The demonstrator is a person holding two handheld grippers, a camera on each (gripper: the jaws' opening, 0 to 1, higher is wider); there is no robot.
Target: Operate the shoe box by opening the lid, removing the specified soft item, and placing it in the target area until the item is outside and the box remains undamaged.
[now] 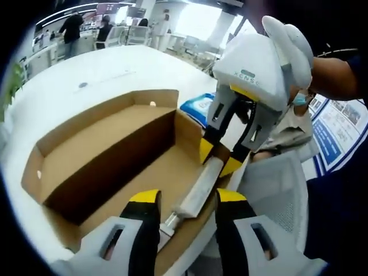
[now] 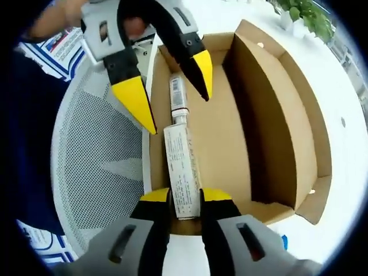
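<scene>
The brown cardboard shoe box (image 1: 109,172) (image 2: 276,121) lies on the white table with its lid folded back. A white tube with a printed label (image 1: 198,190) (image 2: 183,167) lies along the box's near edge. My right gripper (image 2: 185,195) (image 1: 218,159) is shut on the tube's flat end. My left gripper (image 1: 187,196) (image 2: 169,86) is open, its yellow-tipped jaws on either side of the tube's cap end without touching it. A white-gloved hand (image 1: 293,40) holds the right gripper.
A white mesh chair (image 2: 98,155) (image 1: 276,184) stands against the box's near side. A blue pack (image 1: 198,106) lies on the white table (image 1: 98,75) behind the box. Blue printed sheets (image 1: 339,129) are at the right. People stand far back; a plant (image 2: 299,11) sits beyond the box.
</scene>
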